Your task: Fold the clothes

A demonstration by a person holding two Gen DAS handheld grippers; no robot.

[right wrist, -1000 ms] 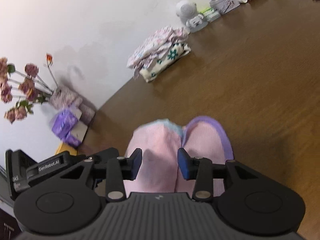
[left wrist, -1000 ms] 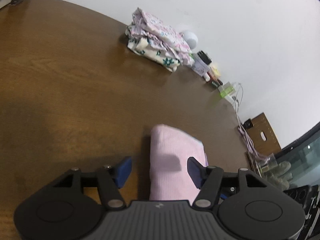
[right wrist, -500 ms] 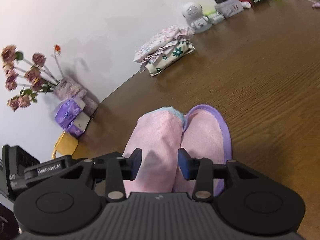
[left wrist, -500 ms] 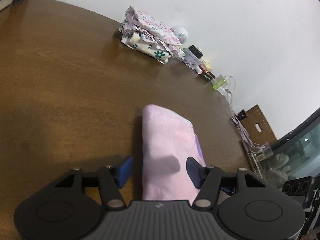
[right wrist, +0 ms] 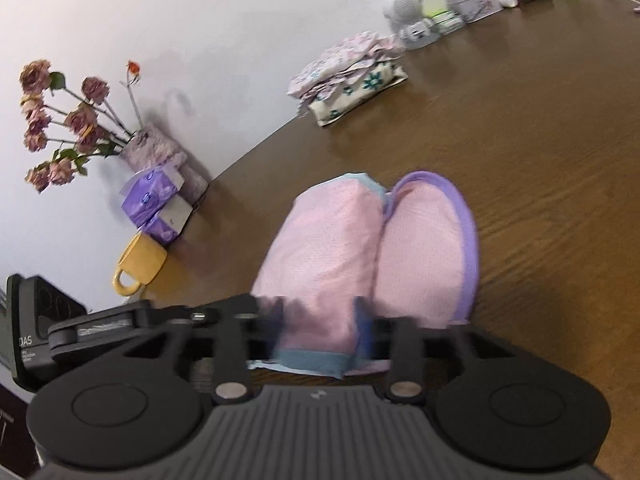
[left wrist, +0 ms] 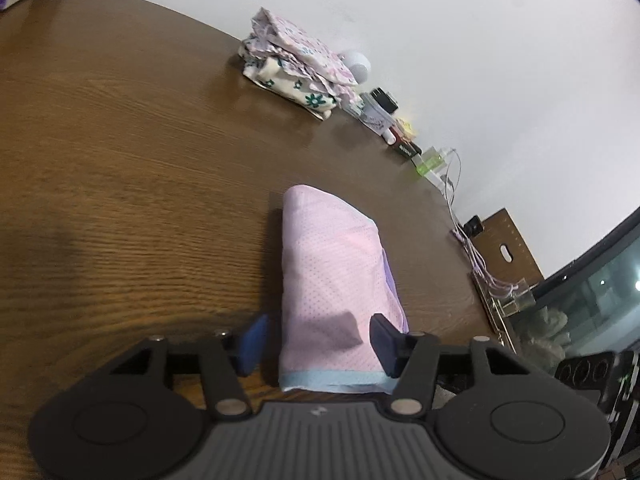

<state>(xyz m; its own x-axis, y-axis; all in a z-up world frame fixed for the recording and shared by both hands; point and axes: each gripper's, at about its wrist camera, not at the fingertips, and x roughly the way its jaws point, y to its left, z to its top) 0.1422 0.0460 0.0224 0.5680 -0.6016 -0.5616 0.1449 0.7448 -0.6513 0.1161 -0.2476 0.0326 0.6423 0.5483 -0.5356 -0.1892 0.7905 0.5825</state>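
On the brown wooden table (left wrist: 120, 152) lies a folded pink garment (left wrist: 332, 280), a mesh-like fabric with a pale blue hem at its near end and a purple band along one side. From the left wrist view it stretches away from the left gripper (left wrist: 316, 340), and its near end sits between the two blue pads: the right-hand pad seems to lie against the cloth, while the left-hand pad stands just clear of it with bare wood showing in the gap, so the jaws are open around the bundle and at this moment closing in on it. From the right wrist view the same pink garment (right wrist: 360, 248) shows as two rounded folds side by side, the right one edged in purple. The right gripper (right wrist: 320, 328) straddles the near end of the left fold; its fingers are blurred, its jaws are opening, and I cannot tell whether the pads press on the cloth. Farther back near the white wall sits a stack of folded floral clothes (right wrist: 348, 76), well apart from the pink one. Just beyond it stands a small white speaker-like gadget (right wrist: 408, 16), then a row of little boxes and bottles. Off to the left by the wall are dried roses (right wrist: 60, 120), purple tissue packs (right wrist: 156, 200) and a yellow mug (right wrist: 138, 266).
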